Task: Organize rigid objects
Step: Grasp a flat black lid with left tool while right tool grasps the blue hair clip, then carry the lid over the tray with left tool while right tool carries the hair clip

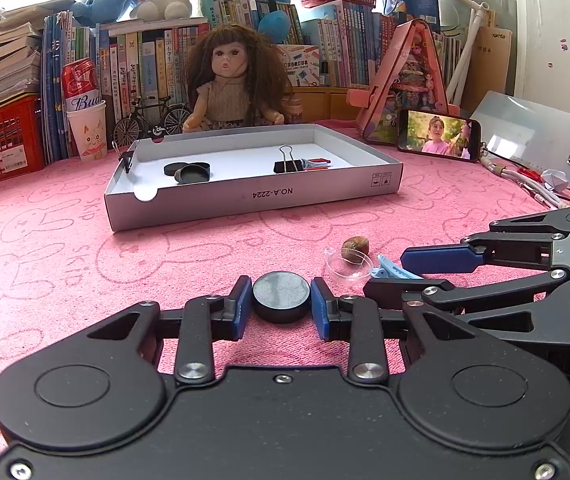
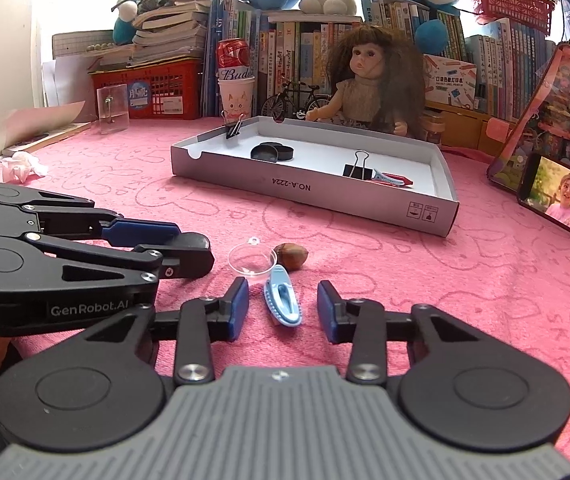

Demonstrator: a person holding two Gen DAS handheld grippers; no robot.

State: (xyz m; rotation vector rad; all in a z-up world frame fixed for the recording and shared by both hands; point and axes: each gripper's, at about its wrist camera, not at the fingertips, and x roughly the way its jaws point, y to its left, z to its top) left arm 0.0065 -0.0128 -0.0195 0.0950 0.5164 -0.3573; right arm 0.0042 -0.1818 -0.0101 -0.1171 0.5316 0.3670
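On the pink cloth, my left gripper (image 1: 281, 300) is shut on a black round disc (image 1: 281, 294), with a blue pad against each side of it. In the right wrist view, a light blue hair clip (image 2: 283, 302) lies between the fingers of my right gripper (image 2: 283, 298). That gripper is open, with a gap on both sides of the clip. Just beyond the clip are a small clear dish (image 2: 251, 262) and a brown nut (image 2: 291, 256). Farther back, the grey cardboard tray (image 1: 253, 200) holds black round lids (image 1: 189, 171), a black binder clip (image 1: 287, 164) and a red clip (image 1: 317, 163).
The two grippers sit side by side, the left gripper (image 2: 193, 242) close to the clear dish. Behind the tray are a doll (image 1: 227, 88), a toy bicycle, a cup and can, red crates and rows of books. A phone (image 1: 439, 136) stands at the right. A crumpled tissue (image 2: 21, 166) lies at the left.
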